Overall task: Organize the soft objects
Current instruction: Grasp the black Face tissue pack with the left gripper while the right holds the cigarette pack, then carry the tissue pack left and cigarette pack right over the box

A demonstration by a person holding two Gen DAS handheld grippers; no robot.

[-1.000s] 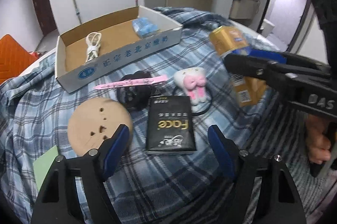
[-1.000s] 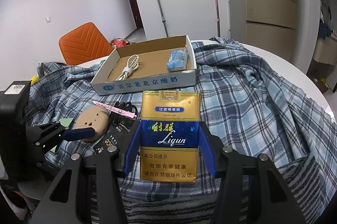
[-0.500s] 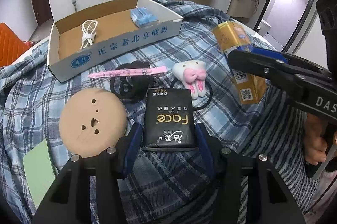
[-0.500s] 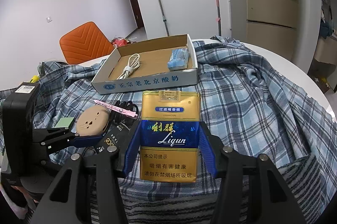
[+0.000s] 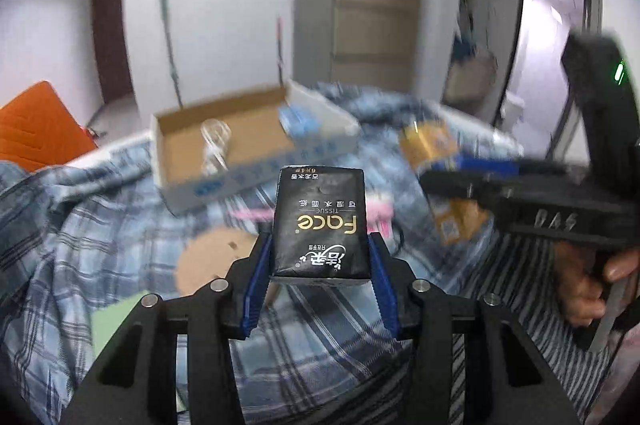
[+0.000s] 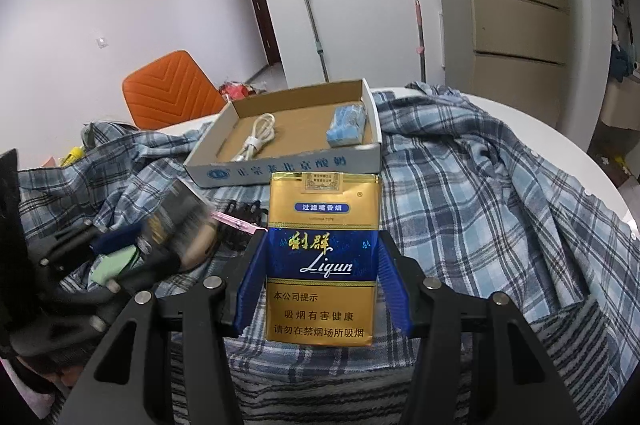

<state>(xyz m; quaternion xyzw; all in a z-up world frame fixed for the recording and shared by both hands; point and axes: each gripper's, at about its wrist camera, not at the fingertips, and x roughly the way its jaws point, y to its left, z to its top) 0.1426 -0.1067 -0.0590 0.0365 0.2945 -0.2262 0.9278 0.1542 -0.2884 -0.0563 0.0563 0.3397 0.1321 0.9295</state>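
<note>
Lifted off the cloth, tissue pack [image 5: 319, 225] points lengthwise away between closing fingers [image 5: 256, 281].

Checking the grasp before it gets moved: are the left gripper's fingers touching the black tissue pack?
Touching. The left wrist view shows both blue fingers pressed against the sides of the black tissue pack, lifted clear of the plaid cloth, the jaws closing.

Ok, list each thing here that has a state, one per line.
left gripper: jaws closing on the pack
black tissue pack: gripped, lifted off the cloth
right gripper: clamped on the carton
gold cigarette carton: held upright
cardboard tray: open-topped, holding a coiled white cable and a blue packet
</note>
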